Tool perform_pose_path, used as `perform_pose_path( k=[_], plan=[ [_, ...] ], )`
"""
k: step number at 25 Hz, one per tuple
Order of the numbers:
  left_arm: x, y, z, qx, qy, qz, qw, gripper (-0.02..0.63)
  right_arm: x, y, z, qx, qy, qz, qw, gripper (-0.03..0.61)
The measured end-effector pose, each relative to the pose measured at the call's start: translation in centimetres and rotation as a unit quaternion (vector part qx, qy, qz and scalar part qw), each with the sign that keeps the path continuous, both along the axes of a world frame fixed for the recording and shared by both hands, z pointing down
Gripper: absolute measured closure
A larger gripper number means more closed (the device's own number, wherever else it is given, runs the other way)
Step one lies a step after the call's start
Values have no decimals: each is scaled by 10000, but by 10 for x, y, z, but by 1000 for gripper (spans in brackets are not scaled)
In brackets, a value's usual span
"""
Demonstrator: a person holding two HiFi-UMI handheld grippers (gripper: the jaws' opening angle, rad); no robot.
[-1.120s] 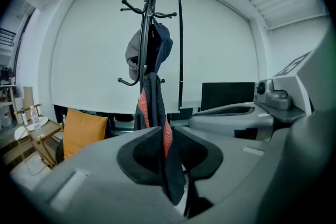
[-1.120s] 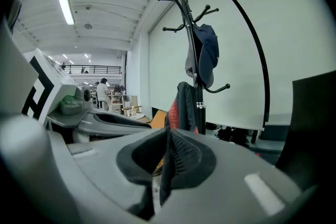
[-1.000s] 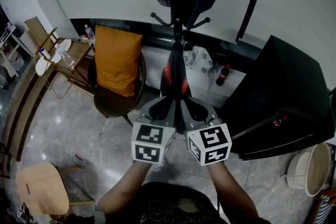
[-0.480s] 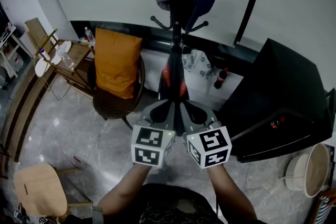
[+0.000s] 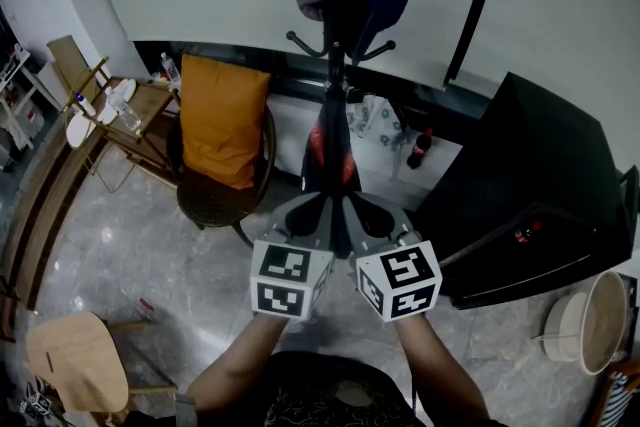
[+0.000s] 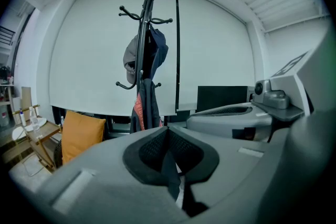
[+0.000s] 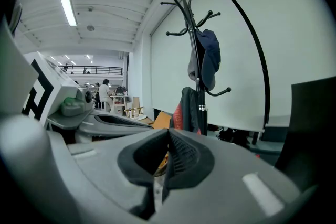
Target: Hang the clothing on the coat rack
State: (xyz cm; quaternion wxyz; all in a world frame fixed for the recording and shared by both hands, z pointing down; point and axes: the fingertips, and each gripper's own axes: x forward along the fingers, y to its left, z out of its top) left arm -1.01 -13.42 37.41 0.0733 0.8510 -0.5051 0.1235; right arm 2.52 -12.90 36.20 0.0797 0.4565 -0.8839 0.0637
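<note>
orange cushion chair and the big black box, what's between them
The black metal coat rack with a dark red-lined jacket hanging on it, in the head view.

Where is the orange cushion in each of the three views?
Head view: the orange cushion left of centre, on a chair.
Left gripper view: lower left.
Right gripper view: a small orange patch just above the jaws.
Shared landmark: the coat rack, right of the cushion in every view.

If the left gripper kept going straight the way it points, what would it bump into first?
Probably the dark jacket hanging low on the coat rack, straight ahead of the left gripper and its closed jaws. Nothing shows in between, though depth is hard to judge.
</note>
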Motion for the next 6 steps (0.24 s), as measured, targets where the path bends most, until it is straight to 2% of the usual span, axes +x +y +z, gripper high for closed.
perform_pose_path(
  k=[6],
  plan=[
    [-2, 4, 1, 15, 36, 22, 10000, 607, -3, 5, 3, -36, 12, 11, 10000, 577]
  ],
)
